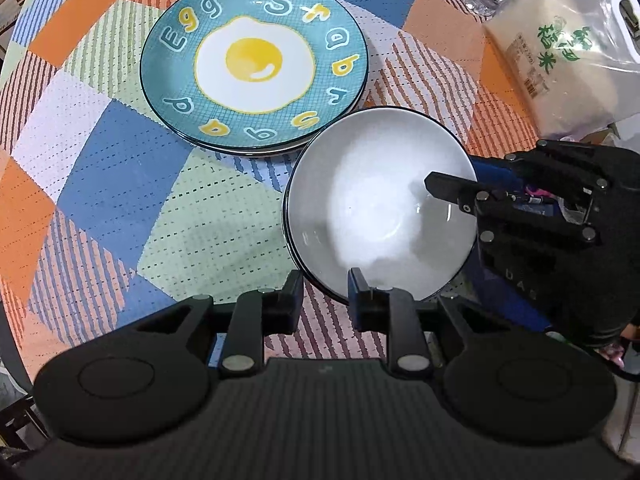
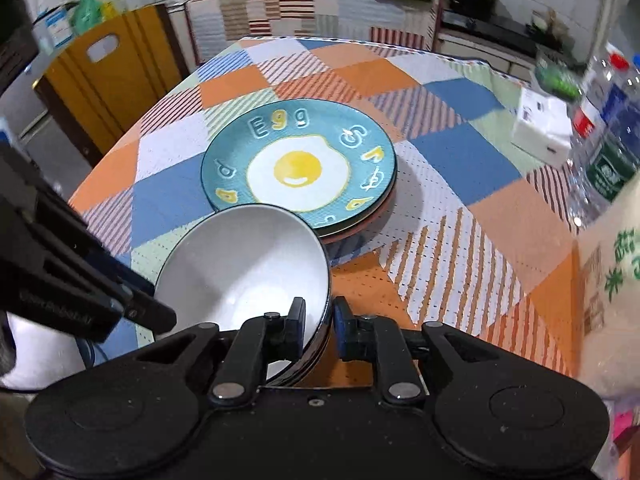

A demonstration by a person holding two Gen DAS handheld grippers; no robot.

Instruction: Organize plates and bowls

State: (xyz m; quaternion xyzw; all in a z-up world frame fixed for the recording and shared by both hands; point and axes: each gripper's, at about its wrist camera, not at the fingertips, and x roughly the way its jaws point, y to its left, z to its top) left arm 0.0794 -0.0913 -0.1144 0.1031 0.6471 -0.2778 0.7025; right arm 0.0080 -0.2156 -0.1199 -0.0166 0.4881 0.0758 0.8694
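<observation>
From the left wrist, the left gripper (image 1: 324, 300) straddled the near rim of the white bowl (image 1: 380, 216), fingers not quite pinching, with bare tablecloth (image 1: 112, 184) to its left. Right wrist: the right gripper (image 2: 320, 328) likewise sat loose astride that bowl's edge, just beside the egg plate stack (image 2: 298, 168), open cloth to the right.

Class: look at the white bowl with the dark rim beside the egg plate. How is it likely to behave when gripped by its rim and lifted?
The white bowl looks glazed and glossy, so the pads may slip on its rim. It seems rigid ceramic: probably heavy for its size and breakable. More rims show underneath, so it is likely stacked, and lower bowls might shift.
</observation>
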